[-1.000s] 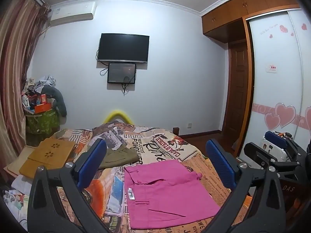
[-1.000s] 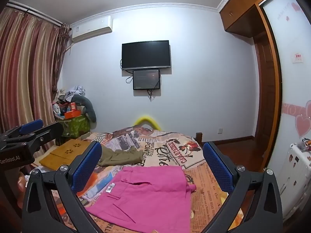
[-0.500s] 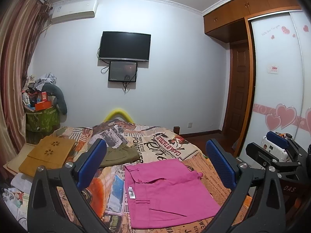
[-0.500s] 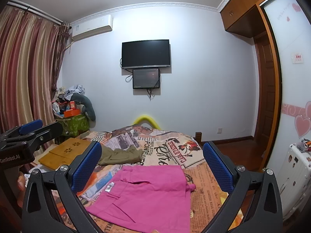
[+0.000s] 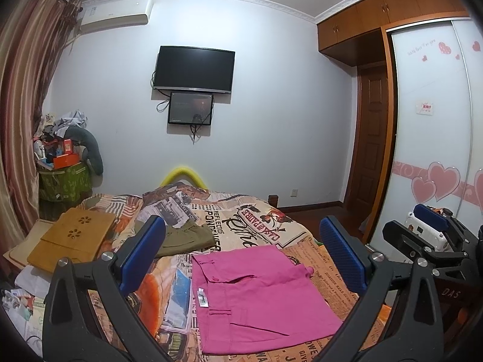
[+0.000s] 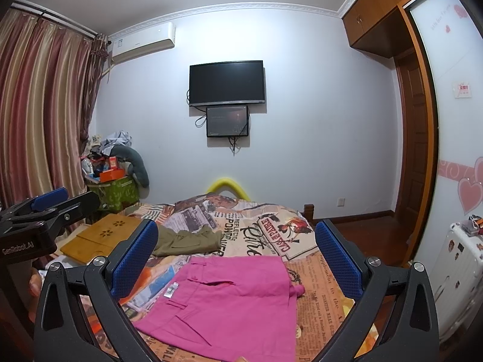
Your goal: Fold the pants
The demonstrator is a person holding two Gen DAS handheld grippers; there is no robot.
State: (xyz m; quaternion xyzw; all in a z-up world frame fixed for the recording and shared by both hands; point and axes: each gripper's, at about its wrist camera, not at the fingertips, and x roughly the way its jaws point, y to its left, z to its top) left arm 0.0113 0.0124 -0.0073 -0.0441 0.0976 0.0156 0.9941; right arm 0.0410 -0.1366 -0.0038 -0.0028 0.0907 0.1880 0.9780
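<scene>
Folded pink pants [image 5: 256, 295] lie flat on the bed, a compact rectangle with a white label on the waistband; they also show in the right wrist view [image 6: 232, 304]. My left gripper [image 5: 241, 259] is open and empty, held above and in front of the pants. My right gripper [image 6: 235, 256] is open and empty, also above them. Each gripper shows in the other's view: the right one at the far right [image 5: 428, 235], the left one at the far left [image 6: 45, 208].
An olive garment [image 5: 187, 238] lies on the patterned bedspread [image 5: 250, 220] behind the pink pants. A wooden lap tray [image 5: 72, 241] sits at the bed's left. A cluttered green box [image 5: 63, 181] stands by the curtain. A wardrobe [image 5: 434, 138] stands at the right.
Both grippers have tilted up very slightly; the pants and everything on the bed stay as they were.
</scene>
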